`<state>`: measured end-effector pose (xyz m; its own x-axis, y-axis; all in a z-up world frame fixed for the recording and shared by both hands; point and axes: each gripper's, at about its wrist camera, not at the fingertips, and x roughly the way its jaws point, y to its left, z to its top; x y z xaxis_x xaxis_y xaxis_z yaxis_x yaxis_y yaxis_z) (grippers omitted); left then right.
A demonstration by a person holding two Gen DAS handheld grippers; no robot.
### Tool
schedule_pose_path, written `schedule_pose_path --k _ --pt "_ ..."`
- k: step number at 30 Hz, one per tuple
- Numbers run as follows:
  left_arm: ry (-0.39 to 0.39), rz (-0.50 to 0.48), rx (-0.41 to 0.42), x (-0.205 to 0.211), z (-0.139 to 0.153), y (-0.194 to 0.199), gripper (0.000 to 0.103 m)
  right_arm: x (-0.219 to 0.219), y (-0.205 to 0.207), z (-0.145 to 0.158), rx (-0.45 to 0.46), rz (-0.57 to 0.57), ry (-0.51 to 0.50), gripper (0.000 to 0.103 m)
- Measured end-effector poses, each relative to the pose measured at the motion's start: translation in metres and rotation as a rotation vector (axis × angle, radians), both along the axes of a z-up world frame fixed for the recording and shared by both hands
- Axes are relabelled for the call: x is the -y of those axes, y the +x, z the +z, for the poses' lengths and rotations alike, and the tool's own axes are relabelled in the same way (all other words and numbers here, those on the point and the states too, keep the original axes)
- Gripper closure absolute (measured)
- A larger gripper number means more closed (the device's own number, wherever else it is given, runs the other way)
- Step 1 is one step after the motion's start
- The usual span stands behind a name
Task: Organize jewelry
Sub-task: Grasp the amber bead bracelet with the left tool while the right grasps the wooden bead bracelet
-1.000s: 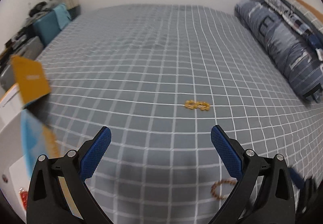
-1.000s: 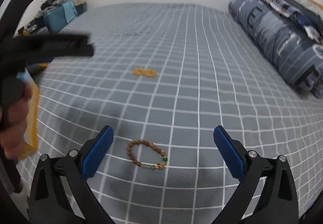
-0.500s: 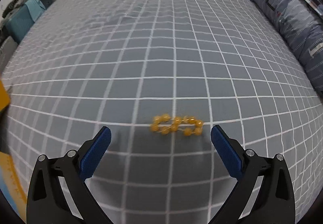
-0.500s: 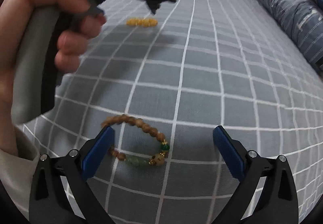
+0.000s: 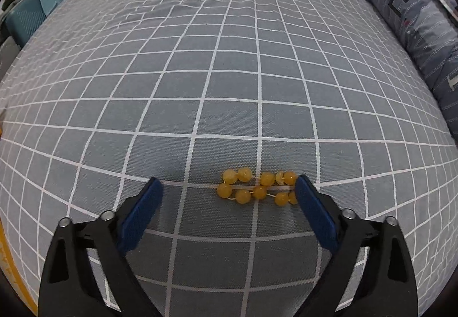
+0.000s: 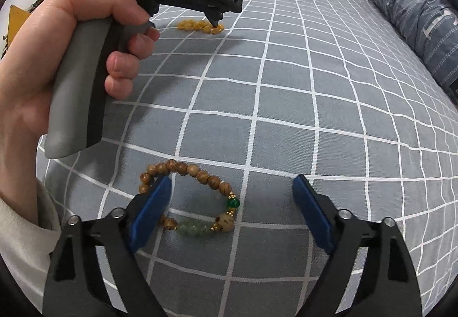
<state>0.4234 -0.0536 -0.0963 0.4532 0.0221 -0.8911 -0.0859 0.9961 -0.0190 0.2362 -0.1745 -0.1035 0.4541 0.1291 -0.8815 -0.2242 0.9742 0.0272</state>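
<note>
Round glossy yellow beads (image 5: 257,188), brown wooden bead bracelet (image 6: 194,196), checked cloth (image 5: 229,88)

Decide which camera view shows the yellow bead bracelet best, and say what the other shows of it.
The left wrist view: the yellow bead bracelet lies close, each bead distinct, on the checked bedspread. The right wrist view shows it small, far off, partly hidden behind the other tool's tip.
</note>
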Motion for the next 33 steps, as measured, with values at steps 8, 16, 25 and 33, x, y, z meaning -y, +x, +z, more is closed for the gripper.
schedule_pose_path --k 8,16,25,33 --pt "0.032 -0.017 -0.015 -0.006 -0.010 0.009 0.043 -0.007 -0.011 0.006 0.003 0.022 -0.005 0.047" --pt "0.058 -0.021 -0.022 -0.002 -0.003 0.003 0.088 -0.015 -0.020 0.010 0.030 0.030 -0.033 0.093" --pt "0.044 -0.012 -0.001 -0.007 0.008 0.004 0.089 -0.010 -0.018 0.015 0.048 0.016 -0.005 0.096" --pt "0.028 -0.007 0.034 -0.010 0.029 -0.008 0.089 0.000 -0.027 0.039 0.165 -0.020 0.038 0.096"
